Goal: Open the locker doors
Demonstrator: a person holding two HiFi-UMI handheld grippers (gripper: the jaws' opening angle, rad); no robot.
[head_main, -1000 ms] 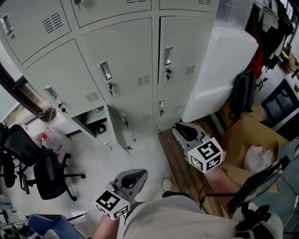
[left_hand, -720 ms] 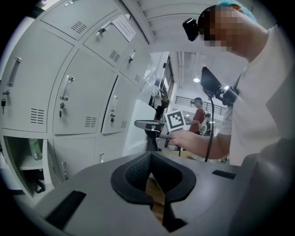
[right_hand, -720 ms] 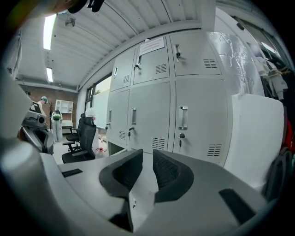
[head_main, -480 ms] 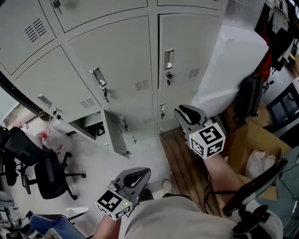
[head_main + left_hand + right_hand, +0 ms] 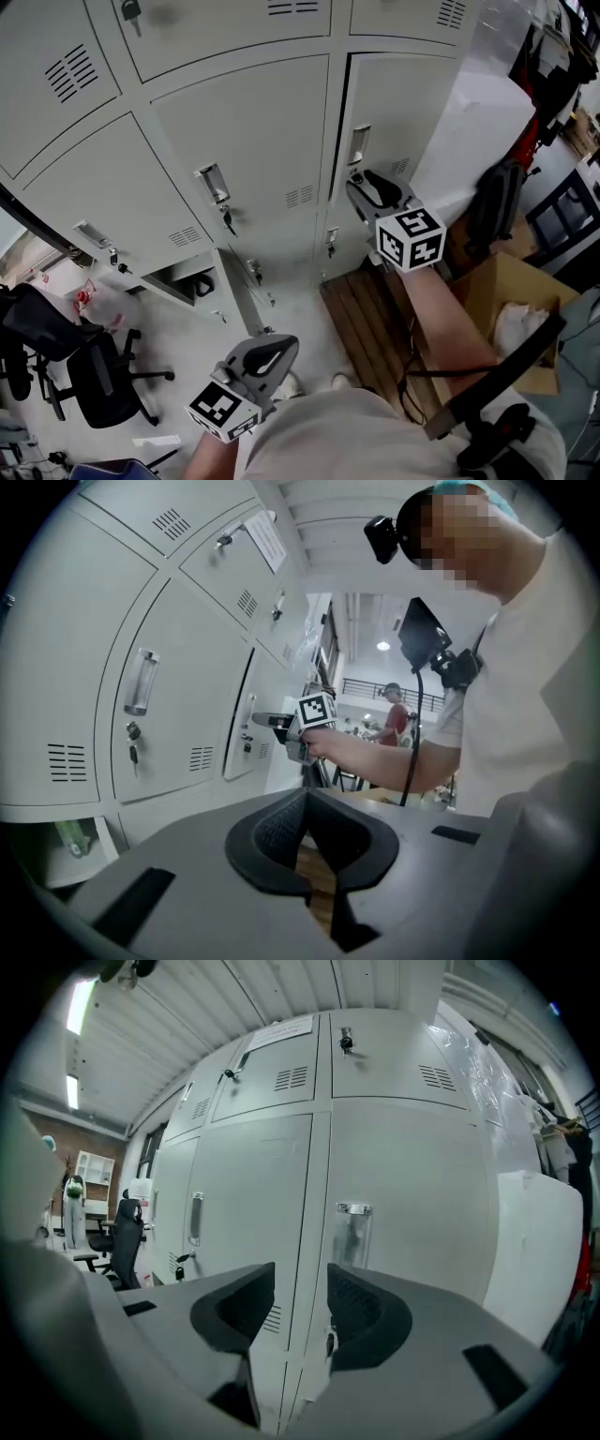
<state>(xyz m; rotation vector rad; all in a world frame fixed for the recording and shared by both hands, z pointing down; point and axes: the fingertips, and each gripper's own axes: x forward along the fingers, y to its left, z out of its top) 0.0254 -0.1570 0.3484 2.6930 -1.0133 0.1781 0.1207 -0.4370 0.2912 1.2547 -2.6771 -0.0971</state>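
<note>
A bank of grey lockers [image 5: 253, 131] fills the head view. My right gripper [image 5: 359, 185] is raised in front of the middle door of the right column [image 5: 398, 103], just below its recessed handle [image 5: 359, 145]. Its jaws have just been opening and now stand open with nothing between them. In the right gripper view the right gripper [image 5: 301, 1279] frames the seam between two doors, with the handle [image 5: 352, 1237] above the right pad. My left gripper [image 5: 278, 350] hangs low near my body, its jaws shut and empty [image 5: 305, 794]. One bottom locker door [image 5: 242, 286] stands open.
A black office chair [image 5: 89, 370] stands at the lower left. A wooden pallet [image 5: 361, 319] lies at the lockers' foot. To the right are a cardboard box [image 5: 511, 300], a black backpack [image 5: 492, 206] and a white panel [image 5: 459, 131] leaning beside the lockers.
My right gripper has risen from beside the bottom lockers up to the middle right door's handle. The left gripper has shifted a little, staying low.
</note>
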